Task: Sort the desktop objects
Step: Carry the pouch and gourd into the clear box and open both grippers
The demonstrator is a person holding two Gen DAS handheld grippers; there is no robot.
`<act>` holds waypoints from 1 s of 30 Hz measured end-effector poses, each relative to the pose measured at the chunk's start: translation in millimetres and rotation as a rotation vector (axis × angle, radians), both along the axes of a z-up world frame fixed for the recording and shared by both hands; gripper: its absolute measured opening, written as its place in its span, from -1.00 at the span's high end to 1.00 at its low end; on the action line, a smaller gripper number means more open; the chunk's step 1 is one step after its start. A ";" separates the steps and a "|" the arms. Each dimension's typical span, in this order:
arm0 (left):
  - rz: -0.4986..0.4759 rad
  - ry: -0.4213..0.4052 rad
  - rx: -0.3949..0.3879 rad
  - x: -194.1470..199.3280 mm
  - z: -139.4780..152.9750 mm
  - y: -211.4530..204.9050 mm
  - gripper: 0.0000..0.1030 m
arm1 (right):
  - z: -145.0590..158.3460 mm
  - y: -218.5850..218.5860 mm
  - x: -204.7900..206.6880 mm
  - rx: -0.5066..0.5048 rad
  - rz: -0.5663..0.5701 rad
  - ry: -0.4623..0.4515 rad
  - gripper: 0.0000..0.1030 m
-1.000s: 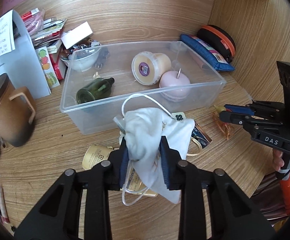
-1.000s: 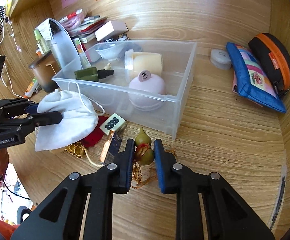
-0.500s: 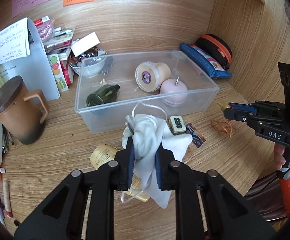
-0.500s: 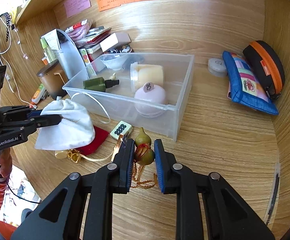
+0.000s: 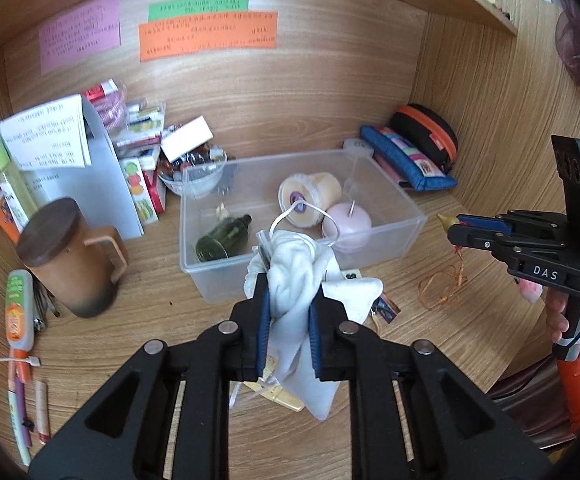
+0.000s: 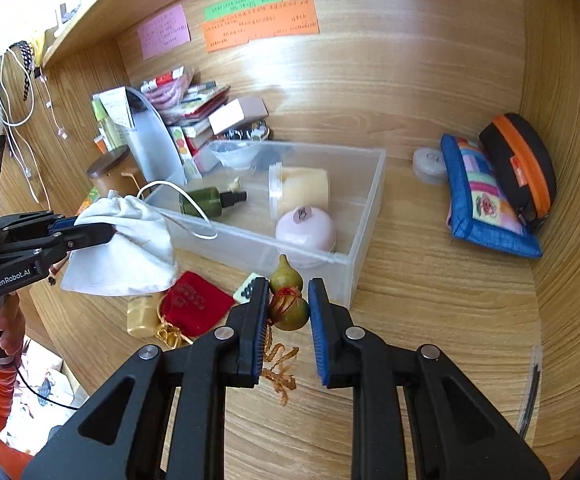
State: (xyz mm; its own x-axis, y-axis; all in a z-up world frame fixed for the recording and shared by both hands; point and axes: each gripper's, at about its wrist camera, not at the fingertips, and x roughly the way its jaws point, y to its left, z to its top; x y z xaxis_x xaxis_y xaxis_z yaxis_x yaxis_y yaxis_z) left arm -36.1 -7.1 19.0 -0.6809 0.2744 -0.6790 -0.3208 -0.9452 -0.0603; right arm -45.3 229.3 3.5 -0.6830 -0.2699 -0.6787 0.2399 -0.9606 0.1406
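My left gripper (image 5: pixel 288 308) is shut on a white drawstring pouch (image 5: pixel 294 280) and holds it lifted above the desk, in front of the clear plastic bin (image 5: pixel 209 280). My right gripper (image 6: pixel 288 304) is shut on a small green-brown gourd charm (image 6: pixel 287 300) with a tassel hanging below, raised near the bin's front corner (image 6: pixel 346 276). The bin holds a green bottle (image 5: pixel 223 238), a cream jar (image 5: pixel 310 196) and a pink round case (image 5: pixel 348 222). A red pouch (image 6: pixel 193 304), a small jar (image 6: pixel 141 316) and a mahjong tile (image 6: pixel 247 286) lie on the desk.
A brown lidded mug (image 5: pixel 69 256), a white file holder (image 5: pixel 73 168) and stacked boxes stand at the left. A blue pouch (image 6: pixel 486 200) and a black-orange case (image 6: pixel 522 160) lie at the back right. Pens (image 5: pixel 21 400) lie front left.
Both grippers have risen and drawn back from the desk. The white pouch has been lifted off the red pouch and small jar. The gourd has been lifted, its tassel trailing.
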 end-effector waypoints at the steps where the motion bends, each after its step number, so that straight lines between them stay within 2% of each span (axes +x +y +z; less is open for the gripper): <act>1: 0.002 0.008 0.001 0.6 3.7 -1.0 0.69 | 2.6 0.4 0.0 -0.003 -0.001 0.005 0.65; 16: 0.051 0.098 -0.008 -12.0 45.9 -19.9 0.69 | 56.7 -2.3 -19.6 0.010 0.016 0.114 0.65; 23: 0.072 0.108 -0.012 -35.7 56.2 -22.5 0.69 | 66.6 -9.4 -47.3 0.022 0.031 0.129 0.65; 30: 0.092 0.092 -0.022 -71.7 52.5 -23.1 0.69 | 66.9 -10.3 -79.8 0.026 0.029 0.122 0.65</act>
